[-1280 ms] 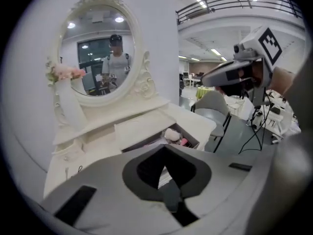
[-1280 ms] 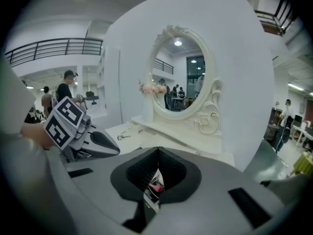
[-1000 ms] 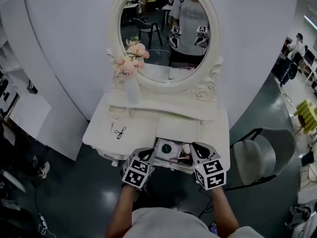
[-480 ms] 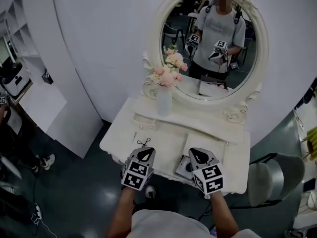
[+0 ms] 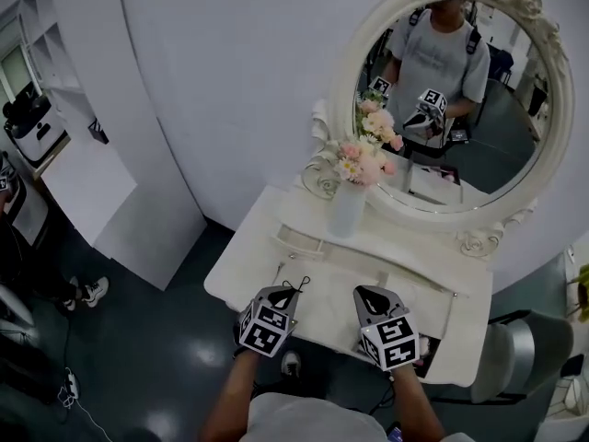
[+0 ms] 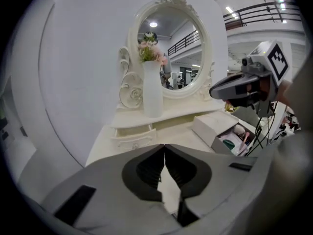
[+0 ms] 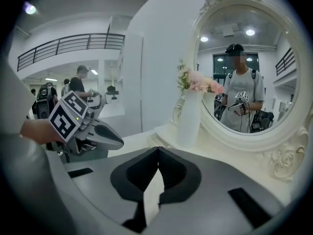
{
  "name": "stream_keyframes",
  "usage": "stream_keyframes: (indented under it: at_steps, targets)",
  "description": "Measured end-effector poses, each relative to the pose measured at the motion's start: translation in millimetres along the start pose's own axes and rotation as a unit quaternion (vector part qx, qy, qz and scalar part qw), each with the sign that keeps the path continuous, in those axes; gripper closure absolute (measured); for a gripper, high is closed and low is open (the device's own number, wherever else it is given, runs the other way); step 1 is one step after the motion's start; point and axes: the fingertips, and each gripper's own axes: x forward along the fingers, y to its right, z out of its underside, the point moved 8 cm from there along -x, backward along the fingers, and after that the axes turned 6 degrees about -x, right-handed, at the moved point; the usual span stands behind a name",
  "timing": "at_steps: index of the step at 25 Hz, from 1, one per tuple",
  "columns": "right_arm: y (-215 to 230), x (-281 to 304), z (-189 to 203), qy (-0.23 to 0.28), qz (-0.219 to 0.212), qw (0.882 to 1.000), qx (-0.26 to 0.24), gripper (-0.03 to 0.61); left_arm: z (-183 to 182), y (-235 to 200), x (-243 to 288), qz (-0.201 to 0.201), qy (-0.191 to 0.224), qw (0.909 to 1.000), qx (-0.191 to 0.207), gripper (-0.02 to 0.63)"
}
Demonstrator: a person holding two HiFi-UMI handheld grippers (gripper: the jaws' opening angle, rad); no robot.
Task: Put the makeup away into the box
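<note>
**Both claws shut and empty over the dressing table, makeup box open at the right**

My left claw (image 6: 164, 147) has its jaws pressed together at the tips with nothing between them. My right claw (image 7: 157, 149) is the same, closed and pinching nothing. In the head view both hang side by side, apart, over the front of the white dressing table (image 5: 253, 270).

The box (image 6: 220, 144) sits at the lower right of the left gripper view, on the table's right part. Its white lid (image 6: 211, 125) is open on the side nearer the vase. Inside I see a round teal item (image 6: 228, 143), a pink brush-like stick (image 6: 245, 136) and a pale round piece (image 6: 238, 129); the rest is too small to tell. In the head view my right claw hides nearly all of the box.

At mid-frame a tall white vase (image 6: 152, 94) stands upright before the oval mirror (image 6: 176, 48), holding pink flowers (image 6: 149, 50). Below it a shallow drawer (image 6: 132, 131) is pulled a little out, but I cannot make out its contents. A small dark looped tool (image 5: 296, 286) lies on the tabletop just beyond my left claw's tip.
</note>
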Motion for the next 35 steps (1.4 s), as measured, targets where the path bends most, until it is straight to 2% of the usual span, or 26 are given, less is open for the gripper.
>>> stream_keyframes:
  at_steps: [4,6,13,17,20,24,28,31,35]
  targets:
    - [-2.9,30.4,3.7,-0.019,-0.005,1.0,0.008,0.578,23.3,-20.9,35.8,0.02,-0.039,0.9987,-0.025,0.538]
    - [-3.4,43.5,5.5,-0.028,-0.006,0.999,0.015,0.578,33.2,-27.3,54.9,0.036,-0.059,0.997,-0.035,0.477]
    - [-1.4,79.2,14.9,-0.065,-0.007,0.997,0.03,0.578,53.8,-38.6,96.5,0.056,-0.107,0.992,-0.037,0.459]
    - [-2.1,90.4,23.9,-0.082,-0.009,0.996,0.038,0.578,56.5,-41.1,111.7,0.068,-0.115,0.9905,-0.03,0.455]
    - [-2.3,95.3,28.8,-0.091,-0.012,0.995,0.044,0.578,57.9,-37.2,119.2,0.08,-0.124,0.989,-0.001,0.434]
    - [-2.9,100.1,31.2,-0.097,-0.016,0.994,0.046,0.578,62.5,-32.5,130.3,0.081,-0.152,0.9831,0.061,0.428]
    - [-3.0,100.1,33.0,-0.101,-0.017,0.993,0.05,0.578,65.7,-26.9,134.9,0.078,-0.174,0.971,0.144,0.43]
    - [-2.1,97.5,35.0,-0.1,-0.012,0.993,0.055,0.578,65.9,-29.3,138.3,0.055,-0.181,0.9631,0.191,0.456]
    - [-0.8,89.4,38.1,-0.098,-0.005,0.993,0.061,0.578,64.7,-32.0,137.8,0.037,-0.176,0.9617,0.207,0.482]
